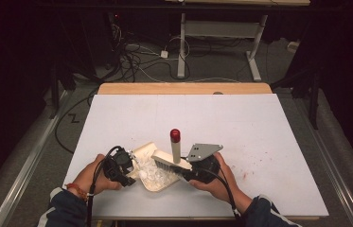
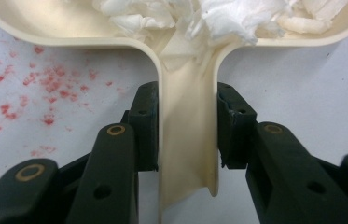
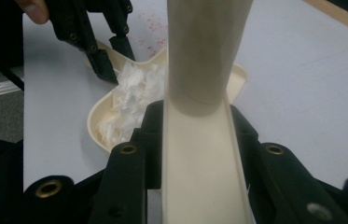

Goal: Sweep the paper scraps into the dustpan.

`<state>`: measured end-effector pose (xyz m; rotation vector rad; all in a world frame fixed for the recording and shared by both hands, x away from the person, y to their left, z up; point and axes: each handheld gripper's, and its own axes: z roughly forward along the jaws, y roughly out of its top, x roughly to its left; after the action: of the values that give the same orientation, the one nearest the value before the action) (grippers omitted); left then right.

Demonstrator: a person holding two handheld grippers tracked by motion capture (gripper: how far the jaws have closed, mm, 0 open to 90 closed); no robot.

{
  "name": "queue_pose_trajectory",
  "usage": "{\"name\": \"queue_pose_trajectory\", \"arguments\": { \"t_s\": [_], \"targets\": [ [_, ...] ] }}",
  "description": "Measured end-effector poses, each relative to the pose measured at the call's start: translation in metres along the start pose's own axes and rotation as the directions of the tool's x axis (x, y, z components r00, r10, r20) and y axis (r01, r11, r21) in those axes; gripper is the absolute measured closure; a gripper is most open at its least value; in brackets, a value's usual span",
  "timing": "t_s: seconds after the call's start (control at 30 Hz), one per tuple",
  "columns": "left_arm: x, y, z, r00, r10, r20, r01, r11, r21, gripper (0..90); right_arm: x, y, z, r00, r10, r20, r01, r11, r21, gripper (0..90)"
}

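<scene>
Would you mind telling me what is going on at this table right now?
A person is sweeping up with a gripper in each hand. The left gripper is clamped on the handle of a cream dustpan lying on the white table. The right gripper is clamped on the handle of a cream hand brush, whose bristles sit at the pan. White crumpled paper scraps already lie inside the dustpan. Red specks mark the table beside it.

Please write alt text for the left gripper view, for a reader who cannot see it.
Two black tongs grip the handle of a cream dustpan on a white table. White crumpled paper lies in the pan; red specks dot the table at left.
</scene>
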<state>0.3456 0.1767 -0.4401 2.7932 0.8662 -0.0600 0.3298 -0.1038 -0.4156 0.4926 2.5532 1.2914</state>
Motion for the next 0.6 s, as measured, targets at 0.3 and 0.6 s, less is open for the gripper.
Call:
{"name": "queue_pose_trajectory", "arguments": {
  "t_s": [0.3, 0.6],
  "targets": [
    [-0.001, 0.0, 0.002, 0.9999, -0.016, -0.006, 0.016, 0.9998, -0.015, 62.9, -0.018, 0.0, -0.021, 0.9985, 0.04, 0.037, -0.039, 0.9989, -0.024, 67.9],
    [0.001, -0.002, 0.002, 0.9995, -0.032, 0.002, 0.032, 0.9988, -0.037, 62.8, -0.036, -0.005, -0.038, 0.9954, 0.074, 0.061, -0.073, 0.997, -0.025, 68.0]
  ]
}}
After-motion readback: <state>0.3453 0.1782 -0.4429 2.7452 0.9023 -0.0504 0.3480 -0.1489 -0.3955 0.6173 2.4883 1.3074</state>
